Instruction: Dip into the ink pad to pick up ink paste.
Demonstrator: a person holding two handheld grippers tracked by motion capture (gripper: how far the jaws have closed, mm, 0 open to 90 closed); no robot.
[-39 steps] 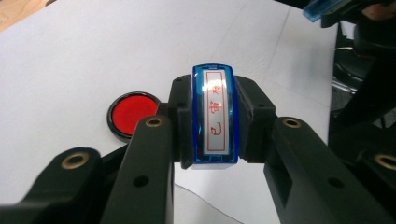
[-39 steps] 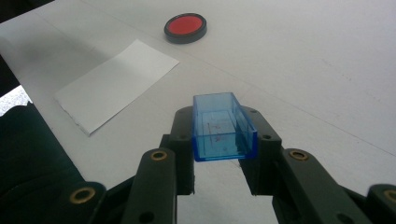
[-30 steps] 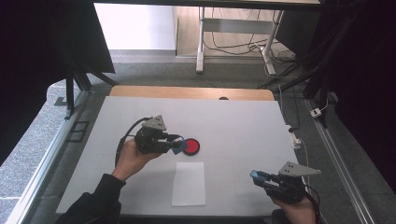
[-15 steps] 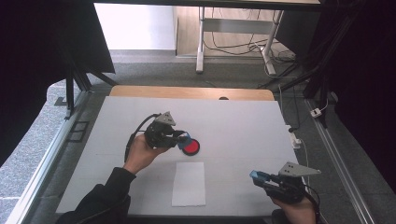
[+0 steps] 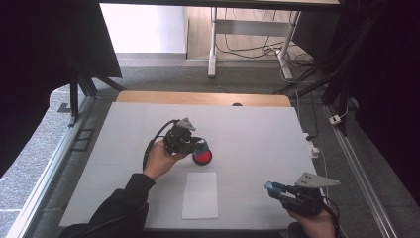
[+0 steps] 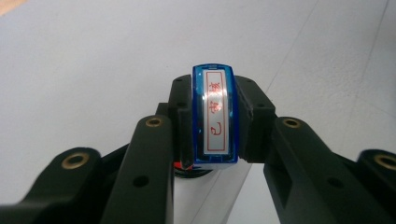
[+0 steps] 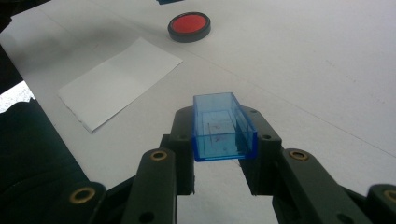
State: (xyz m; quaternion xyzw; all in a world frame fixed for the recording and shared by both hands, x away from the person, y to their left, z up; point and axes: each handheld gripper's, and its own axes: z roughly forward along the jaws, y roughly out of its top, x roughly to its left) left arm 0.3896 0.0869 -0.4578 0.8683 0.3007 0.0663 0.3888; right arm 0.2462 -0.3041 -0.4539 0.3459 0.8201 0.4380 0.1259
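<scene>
**Stamp Inking Step**

The left gripper (image 5: pixel 194 144) clamped the blue stamp (image 6: pixel 215 115) directly above the red ink pad (image 5: pixel 202 156). The right gripper (image 5: pixel 275 189) gripped the stamp's blue cap (image 7: pixel 223 126). Judged next: press onto pad, then onto the paper slip (image 5: pixel 200 195).

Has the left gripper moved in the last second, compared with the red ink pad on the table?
Yes. The left gripper, shut on the blue stamp, has shifted right toward the red ink pad and now sits over it.
</scene>
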